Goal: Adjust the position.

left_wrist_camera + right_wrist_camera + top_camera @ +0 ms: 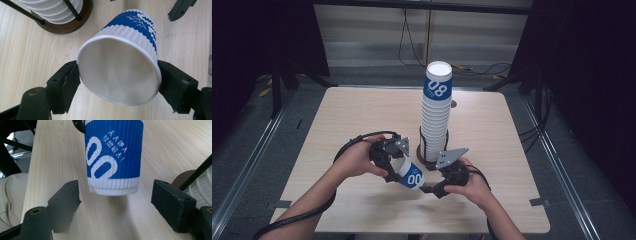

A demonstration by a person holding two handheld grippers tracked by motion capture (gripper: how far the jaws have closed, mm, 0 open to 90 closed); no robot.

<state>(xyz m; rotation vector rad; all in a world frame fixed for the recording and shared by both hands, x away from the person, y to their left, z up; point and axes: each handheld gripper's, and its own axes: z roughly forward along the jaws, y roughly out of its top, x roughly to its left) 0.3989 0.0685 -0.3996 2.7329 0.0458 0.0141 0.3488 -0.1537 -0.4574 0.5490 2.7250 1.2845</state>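
Note:
A blue and white ribbed paper cup point(409, 176) lies tilted just above the table near its front edge. My left gripper point(395, 169) is shut on it, the pads pressing both sides of the open white rim point(117, 72). In the right gripper view the cup's bottom end point(113, 157) points toward me, printed with white figures. My right gripper point(115, 200) stands open, its jaws on either side of that bottom end with a gap on both sides. In the high view the right gripper point(428, 187) sits just right of the cup.
A tall stack of the same cups point(436, 115) stands in a round wooden holder point(424, 157) with black rods, right behind both grippers. The wooden table point(362, 115) has dark floor, rails and cables around it.

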